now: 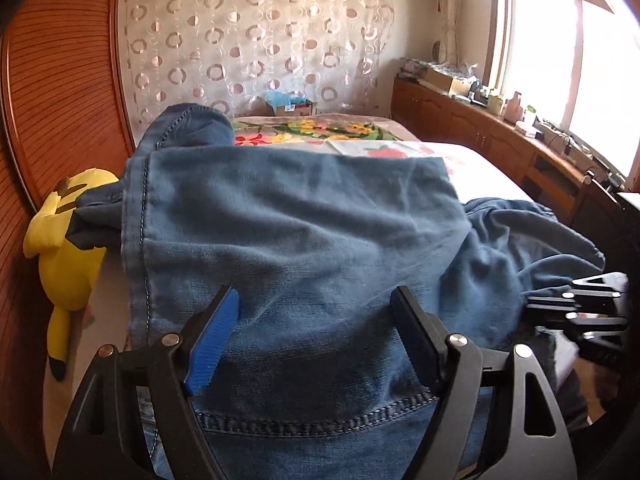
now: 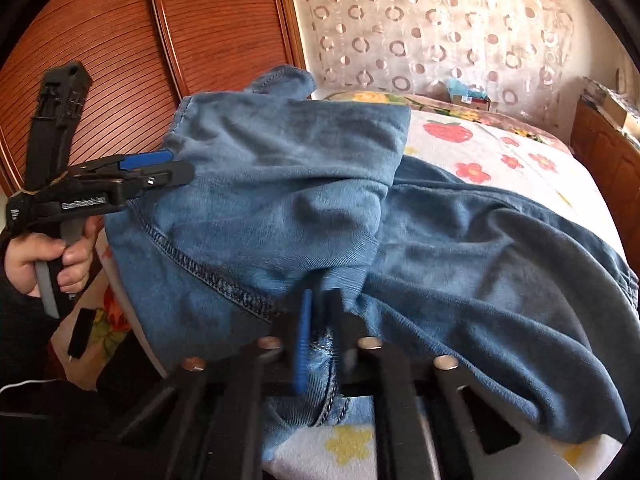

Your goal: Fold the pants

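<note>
The pants (image 1: pixel 304 240), blue denim, are spread in a loose heap across the near half of the bed (image 2: pixel 500 148), over a flower-printed cover. One leg is seen doubled back over the rest, its hem lying toward 11 o'clock in both wrist views, while the waist end is bunched toward 4 o'clock in the right wrist view.

The left tongs (image 1: pixel 316 336) are held wide open above the folded leg; nothing is gripped, and cloth is seen between the jaws without being pressed by the pads. In the right wrist view the same tool is found at 9 o'clock, carried in a hand (image 2: pixel 44 264) at the leg's left edge. The right tongs (image 2: pixel 320 340) are closed on a pinch of denim at the near edge, beside a stitched seam, though the picture is blurred there.

The fabric is judged soft and limp but fairly weighty: it will sag and drag once lifted, and a single layer may slide off the one beneath. Slipping out of the ribbed pads is thought unlikely. A hold is best taken at a hem or a stitched seam, where the cloth is thicker and both layers can be caught together, with the two grips kept well apart so that the fold edge stays straight.

A yellow plush toy (image 1: pixel 68 240) is seen at 9 o'clock beside the bed, against the wooden wardrobe (image 1: pixel 60 80).
</note>
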The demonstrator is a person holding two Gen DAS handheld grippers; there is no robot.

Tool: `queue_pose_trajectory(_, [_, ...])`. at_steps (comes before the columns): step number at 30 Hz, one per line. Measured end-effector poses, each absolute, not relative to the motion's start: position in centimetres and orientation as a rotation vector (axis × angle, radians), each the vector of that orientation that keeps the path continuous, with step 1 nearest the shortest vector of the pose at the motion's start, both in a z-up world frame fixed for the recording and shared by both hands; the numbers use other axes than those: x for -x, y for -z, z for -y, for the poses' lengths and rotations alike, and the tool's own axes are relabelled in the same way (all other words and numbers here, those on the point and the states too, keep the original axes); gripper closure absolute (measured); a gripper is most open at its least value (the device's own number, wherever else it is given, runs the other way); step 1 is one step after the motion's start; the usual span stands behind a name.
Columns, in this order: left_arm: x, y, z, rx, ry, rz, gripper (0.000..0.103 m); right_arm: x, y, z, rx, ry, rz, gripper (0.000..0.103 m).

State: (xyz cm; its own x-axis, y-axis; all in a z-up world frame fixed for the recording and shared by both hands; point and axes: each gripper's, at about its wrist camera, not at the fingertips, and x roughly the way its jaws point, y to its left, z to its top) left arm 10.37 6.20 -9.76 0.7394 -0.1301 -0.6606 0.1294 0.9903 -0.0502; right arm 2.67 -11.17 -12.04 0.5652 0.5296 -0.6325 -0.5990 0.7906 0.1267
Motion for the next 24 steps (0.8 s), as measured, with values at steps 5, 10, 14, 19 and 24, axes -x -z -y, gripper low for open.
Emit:
queue_pose_trajectory(5, [-10.6,10.2,-6.6,-0.002,0.128,-0.733,0.024,-0.5,10.8,13.0,0.063,-0.684,-0.694,0.101])
queue_pose_trajectory(10, [-10.4,10.5,-6.7,0.005,0.117,-0.734,0.024,0.2,11.2,13.8,0.074,-0.658,-0.721,0.101])
queue_pose_trajectory(14, [-10.0,10.2,-6.4,0.021,0.130,-0.729,0.024,-0.7,10.2,14.3,0.049,-0.636,-0.697,0.092])
queue_pose_trajectory(19, [-9.6,9.4,-4.0,0.013,0.192,-0.716,0.024,-3.8,9.3,15.1,0.040,-0.596,-0.638,0.075])
queue_pose_trajectory(24, [-10.6,9.7,-0.6,-0.018,0.249,-0.734,0.024,-8.8,8.7,14.7,0.017,-0.589,-0.600,0.074])
